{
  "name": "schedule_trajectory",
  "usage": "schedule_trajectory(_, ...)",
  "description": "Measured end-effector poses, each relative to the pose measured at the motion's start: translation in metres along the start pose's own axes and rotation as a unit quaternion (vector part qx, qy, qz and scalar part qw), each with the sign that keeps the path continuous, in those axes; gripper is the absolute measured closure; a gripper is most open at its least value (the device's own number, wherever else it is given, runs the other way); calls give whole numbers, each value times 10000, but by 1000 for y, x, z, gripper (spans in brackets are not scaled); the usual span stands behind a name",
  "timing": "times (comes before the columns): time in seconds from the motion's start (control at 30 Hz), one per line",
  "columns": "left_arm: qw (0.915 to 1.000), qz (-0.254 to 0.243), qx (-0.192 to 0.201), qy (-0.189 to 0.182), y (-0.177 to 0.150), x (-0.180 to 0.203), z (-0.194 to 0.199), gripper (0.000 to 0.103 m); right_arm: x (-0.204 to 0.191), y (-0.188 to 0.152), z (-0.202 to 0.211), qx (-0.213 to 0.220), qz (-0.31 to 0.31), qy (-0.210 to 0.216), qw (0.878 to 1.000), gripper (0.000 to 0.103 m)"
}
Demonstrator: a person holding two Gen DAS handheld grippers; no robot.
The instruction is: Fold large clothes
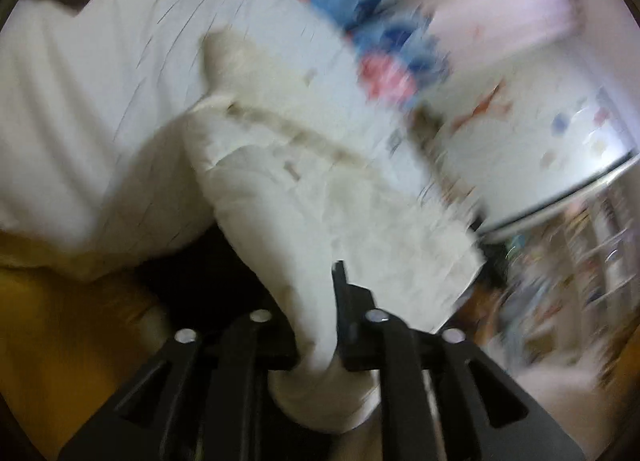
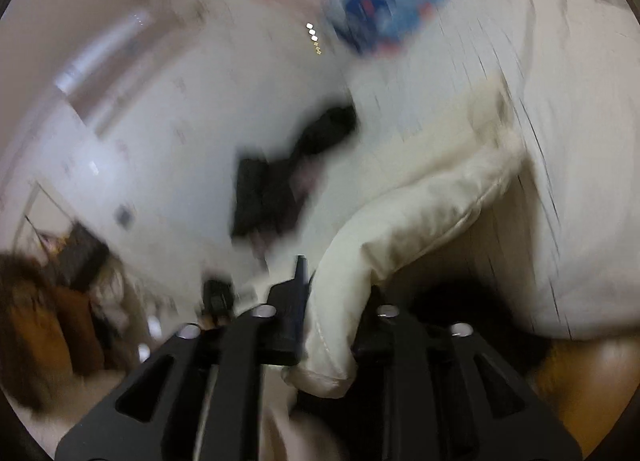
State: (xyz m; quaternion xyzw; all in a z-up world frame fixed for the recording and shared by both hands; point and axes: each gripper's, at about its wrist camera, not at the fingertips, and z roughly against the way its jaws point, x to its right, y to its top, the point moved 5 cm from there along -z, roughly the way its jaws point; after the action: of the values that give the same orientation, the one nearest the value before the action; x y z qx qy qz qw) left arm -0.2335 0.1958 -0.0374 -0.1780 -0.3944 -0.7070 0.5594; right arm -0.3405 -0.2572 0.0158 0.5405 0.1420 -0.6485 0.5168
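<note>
A large cream-white garment [image 1: 320, 197] hangs lifted in the air, both views blurred by motion. My left gripper [image 1: 316, 325] is shut on a bunched edge of it, the cloth running up and away from the jaws. My right gripper [image 2: 332, 321] is shut on another bunched edge of the same garment [image 2: 420, 213], which arcs up to the right. A white sheet with thin lines [image 1: 100, 101] lies behind the garment, also in the right wrist view [image 2: 580, 181].
A blue and red patterned cloth [image 1: 380, 33] lies at the far side, also seen in the right wrist view [image 2: 392, 9]. A dark object [image 2: 280, 181] sits on the white surface. Cluttered shelves [image 1: 580, 261] stand at right. Yellow-brown floor [image 1: 60, 341] shows below.
</note>
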Motion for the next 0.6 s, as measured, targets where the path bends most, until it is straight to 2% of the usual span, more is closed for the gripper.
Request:
schedule_trajectory(0.03, 9996, 186, -104, 197, -10, -19, 7, 83, 19, -12, 10, -31, -197, -342, 9992, 56)
schedule_trajectory(0.07, 9990, 352, -128, 238, -15, -32, 14, 83, 38, -18, 28, 147, -467, -589, 9971, 52)
schedule_trajectory(0.13, 9934, 829, 328, 719, -17, -68, 48, 83, 58, -15, 61, 724, -836, -768, 9909, 50)
schedule_trajectory(0.17, 9904, 972, 523, 829, -11, -76, 63, 82, 60, -4, 75, 1020, -843, -761, 9883, 46)
schedule_trajectory(0.2, 9901, 949, 645, 811, -3, -75, 70, 80, 57, 8, 77, 1114, -749, -796, 9877, 37)
schedule_trajectory(0.23, 9902, 851, 752, 810, 8, -69, 74, 75, 53, 22, 74, 1160, -646, -870, 9873, 33)
schedule_trajectory(0.3, 9906, 487, 918, 895, 40, -50, 65, 41, 42, 64, 45, 1127, -357, -923, 9887, 18)
schedule_trajectory(0.33, 9905, 278, 974, 931, 57, -37, 51, 34, 39, 85, 24, 1041, -210, -888, 9904, 15)
schedule_trajectory(0.37, 9908, 86, 954, 954, 76, -24, 30, 30, 42, 106, 3, 973, -121, -920, 9909, 11)
schedule_trajectory(0.47, 9916, -259, 748, 1024, 116, -5, -33, 30, 60, 172, -85, 599, 3, -1243, 9904, 11)
schedule_trajectory(0.53, 9914, -431, 716, 1004, 155, 7, -82, 30, 69, 199, -137, 300, 125, -1453, 9889, 11)
schedule_trajectory(0.6, 9889, -512, 819, 1134, 185, 10, -116, 30, 83, 223, -183, 47, 527, -2179, 9745, 11)
